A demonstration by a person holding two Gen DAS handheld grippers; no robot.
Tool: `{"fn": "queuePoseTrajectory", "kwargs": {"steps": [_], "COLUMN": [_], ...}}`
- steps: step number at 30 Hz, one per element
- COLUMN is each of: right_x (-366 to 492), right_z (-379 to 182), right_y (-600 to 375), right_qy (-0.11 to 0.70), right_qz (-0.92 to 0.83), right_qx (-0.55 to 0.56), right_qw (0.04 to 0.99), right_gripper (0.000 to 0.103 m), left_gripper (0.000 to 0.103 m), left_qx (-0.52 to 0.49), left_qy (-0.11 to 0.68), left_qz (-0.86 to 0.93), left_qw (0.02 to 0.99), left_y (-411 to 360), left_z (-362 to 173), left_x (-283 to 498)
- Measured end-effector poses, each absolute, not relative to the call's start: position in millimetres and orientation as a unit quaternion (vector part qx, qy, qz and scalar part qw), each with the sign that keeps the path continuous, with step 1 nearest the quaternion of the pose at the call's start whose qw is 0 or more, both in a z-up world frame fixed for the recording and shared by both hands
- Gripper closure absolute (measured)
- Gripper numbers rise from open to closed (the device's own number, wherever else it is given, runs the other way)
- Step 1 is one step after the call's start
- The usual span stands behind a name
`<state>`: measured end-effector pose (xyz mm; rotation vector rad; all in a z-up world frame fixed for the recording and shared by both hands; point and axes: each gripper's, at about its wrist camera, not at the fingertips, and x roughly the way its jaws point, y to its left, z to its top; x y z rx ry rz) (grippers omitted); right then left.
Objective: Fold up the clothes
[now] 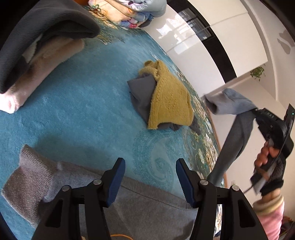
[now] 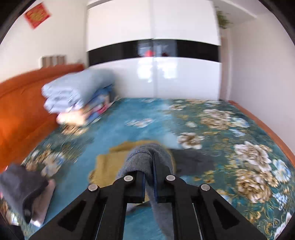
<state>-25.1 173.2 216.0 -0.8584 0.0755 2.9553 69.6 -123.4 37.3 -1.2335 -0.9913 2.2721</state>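
In the left wrist view no writing can be read; the pale marks on the body of the right gripper (image 1: 255,111) are too small to make out. The grey sweater (image 1: 143,201) lies spread on the blue bedspread (image 1: 83,114) under the left gripper (image 1: 150,177), whose blue-padded jaws stand about half open and hold nothing. One ribbed cuff rests flat at lower left, while the other sleeve rises off the bed's right edge, pinched in the right gripper that a hand (image 1: 265,157) carries. A yellow knit (image 1: 169,97) on a dark grey garment (image 1: 142,90) sits mid-bed, and a folded stack (image 1: 36,55) lies at upper left, with bare blue cover between them. In the right wrist view, blurred, a red wall hanging (image 2: 37,15) bears gold writing too smeared to read. The right gripper (image 2: 150,166) is clamped tight on the grey sleeve, which bulges over its tips. Beyond lie flowered bedspread (image 2: 239,140), a white wardrobe (image 2: 166,77) and an orange headboard (image 2: 24,110).
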Motion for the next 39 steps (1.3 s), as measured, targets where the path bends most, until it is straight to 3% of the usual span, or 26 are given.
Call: {"fn": "queuePoseTrajectory", "kwargs": {"steps": [7, 12, 13, 15, 16, 17, 22, 28, 33, 35, 37, 39], "right_x": [-27, 6, 14, 31, 39, 48, 92, 155, 218, 235, 246, 251], "right_z": [72, 18, 19, 19, 21, 25, 43, 49, 42, 39, 34, 31], "right_y": [84, 58, 58, 59, 64, 75, 154, 321, 428, 453, 471, 478], "right_qy": [-0.004, -0.033, -0.041, -0.056, -0.056, -0.043, 0.035, 0.267, 0.38, 0.397, 0.415, 0.425], "right_qz": [0.898, 0.854, 0.853, 0.85, 0.851, 0.855, 0.897, 0.918, 0.892, 0.883, 0.872, 0.867], "right_qx": [-0.431, -0.487, -0.485, -0.482, -0.478, -0.47, -0.408, -0.292, -0.215, -0.203, -0.201, -0.201], "right_qw": [-0.092, -0.179, -0.187, -0.204, -0.211, -0.215, -0.169, -0.001, 0.12, 0.149, 0.162, 0.165], "right_gripper": [0.096, 0.093, 0.088, 0.068, 0.05, 0.039, 0.039, 0.039, 0.038, 0.038, 0.038, 0.038], "left_gripper": [0.042, 0.042, 0.041, 0.039, 0.038, 0.038, 0.038, 0.038, 0.039, 0.045, 0.092, 0.093], "left_qx": [-0.436, -0.465, -0.468, -0.474, -0.477, -0.481, -0.491, -0.499, -0.484, -0.483, -0.491, -0.496], "left_qy": [-0.389, -0.391, -0.387, -0.377, -0.372, -0.368, -0.368, -0.448, -0.465, -0.451, -0.429, -0.421], "left_qz": [0.796, 0.779, 0.779, 0.78, 0.78, 0.78, 0.77, 0.699, 0.705, 0.722, 0.739, 0.746], "left_qw": [0.158, 0.155, 0.158, 0.16, 0.16, 0.159, 0.174, 0.249, 0.227, 0.204, 0.168, 0.143], "left_y": [-142, -137, -134, -128, -125, -122, -110, -92, -87, -85, -82, -81], "left_z": [23, 7, 7, 5, 4, 3, -7, -27, -24, -18, -15, -12], "left_x": [64, 60, 59, 59, 59, 58, 56, 47, 33, 26, 15, 9]}}
